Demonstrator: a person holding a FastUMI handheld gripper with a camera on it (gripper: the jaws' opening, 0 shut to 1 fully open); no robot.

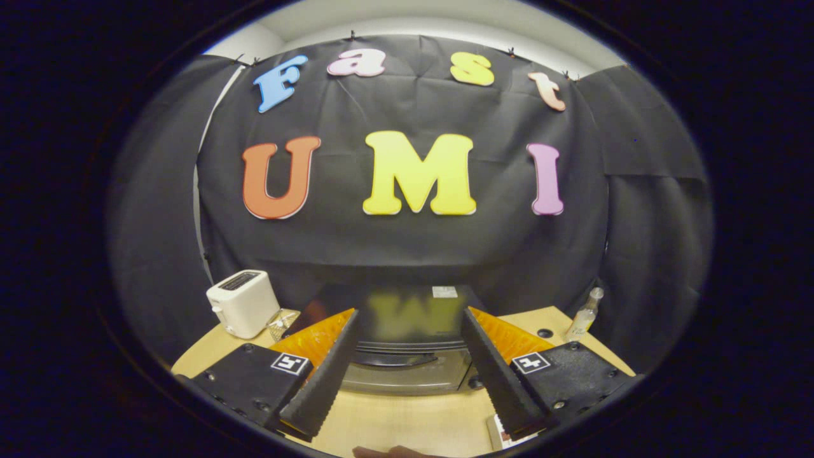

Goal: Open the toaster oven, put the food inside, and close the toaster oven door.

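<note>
Spread wide and gripping nothing, my tongs (pixel 410 369) hang low over the wooden table (pixel 407 423), their two ridged black fingers (pixel 327 375) angling inward toward the toaster oven (pixel 407 356) that sits dead ahead. Its door appears closed, the dark handle (pixel 389 360) running left to right across the upper front, level with the gap between the fingers and just beyond their tips. That is the relation my next move turns on, as I judge it: the handle's long axis lies crosswise to my line of approach, so I would go straight forward and slightly down, centred, to catch the bar and pull the door open toward me. At the left, well apart from the oven, stands a white pop-up toaster (pixel 243 303) with a small clear packet (pixel 280 323) just beside it; a clear bottle (pixel 585 313) stands at the far right. Something white and partly hidden lies on the table under my right finger (pixel 502 434); whether it is the food, I cannot tell.
</note>
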